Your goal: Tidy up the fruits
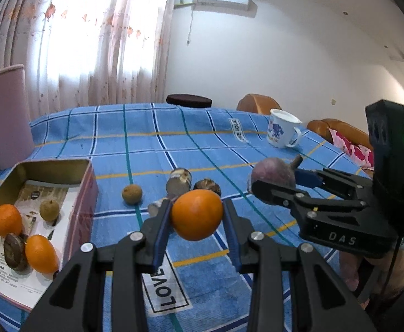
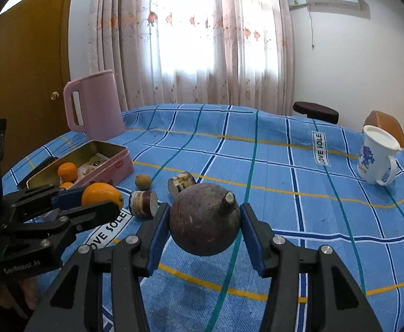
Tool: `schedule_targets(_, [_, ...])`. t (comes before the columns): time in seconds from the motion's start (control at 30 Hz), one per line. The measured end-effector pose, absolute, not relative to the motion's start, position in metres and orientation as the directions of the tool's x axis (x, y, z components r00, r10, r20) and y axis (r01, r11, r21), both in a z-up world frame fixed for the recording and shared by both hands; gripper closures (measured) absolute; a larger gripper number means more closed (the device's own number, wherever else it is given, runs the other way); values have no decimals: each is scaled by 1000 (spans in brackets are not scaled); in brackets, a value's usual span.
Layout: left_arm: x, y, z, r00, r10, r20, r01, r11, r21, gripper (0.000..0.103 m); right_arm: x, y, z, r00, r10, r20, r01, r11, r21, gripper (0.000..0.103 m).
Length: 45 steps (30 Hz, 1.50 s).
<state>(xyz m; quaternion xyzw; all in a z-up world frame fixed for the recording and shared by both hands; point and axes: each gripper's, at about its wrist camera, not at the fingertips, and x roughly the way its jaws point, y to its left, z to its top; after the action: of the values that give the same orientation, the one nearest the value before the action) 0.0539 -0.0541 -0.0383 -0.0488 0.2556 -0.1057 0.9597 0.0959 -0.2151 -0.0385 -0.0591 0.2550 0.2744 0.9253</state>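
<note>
My left gripper is shut on an orange and holds it above the blue checked tablecloth; it also shows in the right wrist view. My right gripper is shut on a dark purple round fruit with a stem, seen in the left wrist view to the right. A pink tin box at the left holds two oranges, a small brown fruit and a dark fruit. A small brown fruit and cut dark fruit pieces lie on the cloth.
A pink jug stands behind the tin. A white mug with a blue pattern stands at the far right. A dark round stool and an orange chair are beyond the table edge.
</note>
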Motion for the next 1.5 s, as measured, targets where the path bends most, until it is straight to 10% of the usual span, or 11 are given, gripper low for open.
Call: schedule_targets(1.5, [23,-56,-17,947,-106,-304,108,994,-10,65,60,-225,-24,818,485,-311,-522,852,-44,51])
